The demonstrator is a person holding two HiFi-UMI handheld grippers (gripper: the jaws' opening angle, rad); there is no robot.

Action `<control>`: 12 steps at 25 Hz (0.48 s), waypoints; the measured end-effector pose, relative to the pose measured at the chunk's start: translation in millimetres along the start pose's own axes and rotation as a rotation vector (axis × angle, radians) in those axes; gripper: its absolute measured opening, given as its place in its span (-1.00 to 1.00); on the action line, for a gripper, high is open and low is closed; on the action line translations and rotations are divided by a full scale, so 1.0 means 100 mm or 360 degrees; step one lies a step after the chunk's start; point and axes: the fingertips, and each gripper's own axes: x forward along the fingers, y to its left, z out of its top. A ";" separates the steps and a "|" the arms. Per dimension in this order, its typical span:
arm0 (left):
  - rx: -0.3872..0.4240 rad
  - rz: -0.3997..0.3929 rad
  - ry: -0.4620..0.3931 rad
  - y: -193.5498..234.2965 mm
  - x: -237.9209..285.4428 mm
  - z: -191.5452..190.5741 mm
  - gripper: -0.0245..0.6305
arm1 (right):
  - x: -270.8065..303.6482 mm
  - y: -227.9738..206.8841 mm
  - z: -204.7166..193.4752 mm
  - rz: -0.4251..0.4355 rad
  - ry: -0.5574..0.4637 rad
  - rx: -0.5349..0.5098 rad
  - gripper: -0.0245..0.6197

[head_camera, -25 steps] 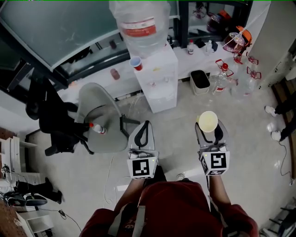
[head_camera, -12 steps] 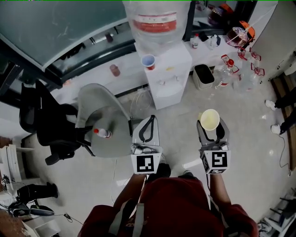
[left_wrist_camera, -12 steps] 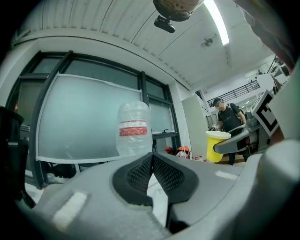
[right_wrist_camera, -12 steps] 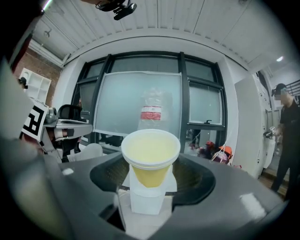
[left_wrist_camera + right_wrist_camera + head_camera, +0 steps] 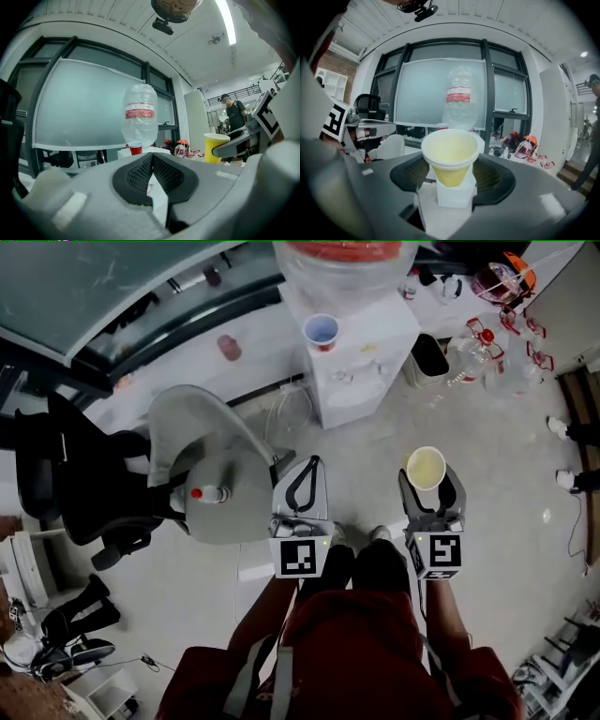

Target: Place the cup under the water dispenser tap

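Now, the yellow tapered cup sits upright in my right gripper.
Its fingers clamp it; my left gripper has its fingers together, empty; the white water dispenser stands ahead.

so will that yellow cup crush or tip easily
Probably light: the yellow cup looks empty and thin-walled. It may well dent if squeezed harder, since the right gripper clamps only its narrow lower part. It tapers to a small base, so it could tip easily once set down.
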 end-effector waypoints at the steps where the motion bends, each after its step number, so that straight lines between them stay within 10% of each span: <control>1: -0.0008 -0.0004 0.0013 0.01 0.03 -0.10 -0.91 | 0.07 0.01 -0.08 0.0008 0.0011 0.0008 -0.04; 12: -0.0091 0.0076 0.0213 0.15 0.60 -1.43 -0.91 | 0.97 0.03 -1.24 0.0117 0.0117 0.0110 -0.05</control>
